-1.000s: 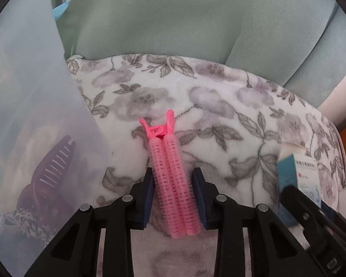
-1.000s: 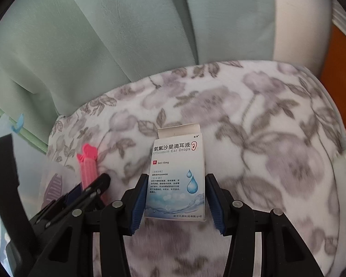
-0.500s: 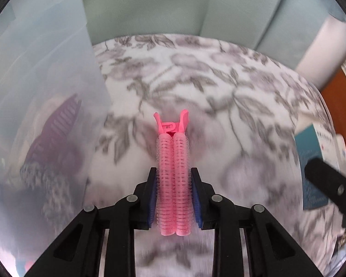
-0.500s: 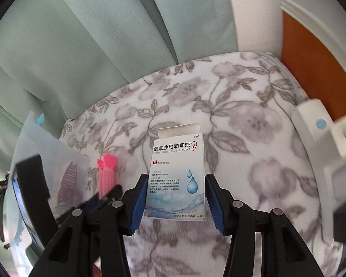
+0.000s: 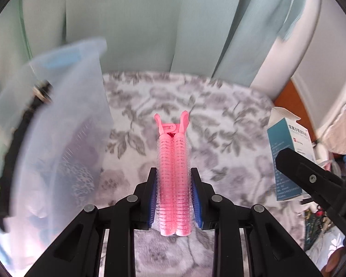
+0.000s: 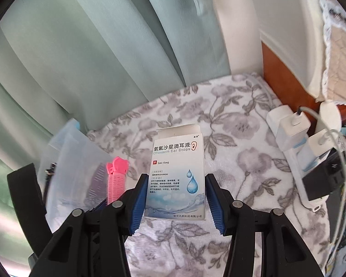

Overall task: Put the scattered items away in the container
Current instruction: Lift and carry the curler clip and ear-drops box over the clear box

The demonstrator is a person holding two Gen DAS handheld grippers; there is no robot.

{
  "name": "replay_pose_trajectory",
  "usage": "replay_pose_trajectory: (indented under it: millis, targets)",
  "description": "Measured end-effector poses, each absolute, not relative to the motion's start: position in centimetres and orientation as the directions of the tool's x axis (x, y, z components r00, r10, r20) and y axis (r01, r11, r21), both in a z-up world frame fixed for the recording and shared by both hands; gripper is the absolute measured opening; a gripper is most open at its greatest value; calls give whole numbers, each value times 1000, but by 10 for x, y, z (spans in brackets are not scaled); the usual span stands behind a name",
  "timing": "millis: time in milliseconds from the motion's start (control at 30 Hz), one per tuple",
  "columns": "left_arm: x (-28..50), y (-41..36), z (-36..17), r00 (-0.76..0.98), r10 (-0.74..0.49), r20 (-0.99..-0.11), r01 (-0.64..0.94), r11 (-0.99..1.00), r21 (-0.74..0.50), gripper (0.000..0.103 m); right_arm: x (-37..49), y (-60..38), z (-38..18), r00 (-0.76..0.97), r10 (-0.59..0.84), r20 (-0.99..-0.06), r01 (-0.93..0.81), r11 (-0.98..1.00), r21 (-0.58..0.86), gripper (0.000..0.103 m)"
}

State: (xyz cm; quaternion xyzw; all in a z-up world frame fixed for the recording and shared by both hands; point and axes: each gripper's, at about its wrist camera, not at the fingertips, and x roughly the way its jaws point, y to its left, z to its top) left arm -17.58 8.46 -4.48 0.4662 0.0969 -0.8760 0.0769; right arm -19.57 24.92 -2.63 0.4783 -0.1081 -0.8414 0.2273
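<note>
Pink hair roller clip (image 5: 173,180) sits clamped in my left tool (image 5: 173,198), both blue pads pressed against its bristled sides. It points forward along the fingers, its forked clip end farthest from me, and it hangs above the floral blanket (image 5: 219,120) without touching it. Just to the left of it stands the translucent plastic container (image 5: 64,120), blurred in the left wrist view; through its wall I make out a dark purple comb-like piece and some patterned fabric, though I cannot tell exactly what they are.

My right tool (image 6: 176,198) grips the ear drops box (image 6: 178,175) by its two narrow sides, pads closed against the cardboard. The box stands upright with its printed face toward the camera and its top flap open. It too is held clear of the blanket. In the left wrist view the same box shows at the right edge, behind the black finger of my right tool.

From the right wrist view the container lies to the left, with the pink clip just beside its near wall. On the right, near the blanket's edge, a white power strip (image 6: 288,133) carries plugged chargers and a cable. Pale green curtains (image 6: 92,57) hang behind everything.
</note>
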Motion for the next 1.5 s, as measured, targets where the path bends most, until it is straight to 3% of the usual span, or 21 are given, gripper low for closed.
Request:
replay_pose_trajectory:
  millis: [300,633,1500]
  targets:
    - [-142,94,40,-676,-9,-737,180,-971,-154,28,-167,266,42,-545,-528,-651,306,-848,432,52]
    - [-110,91,100,-774,14,-633,135,-973,-187,28,-136,275,101,-631,-569,-527,362,-817,449,52]
    - [-60,46,143,-869,-26,-493,155,-963,-221,28,-79,241,162,-673,-621,-402,493,-781,383,52]
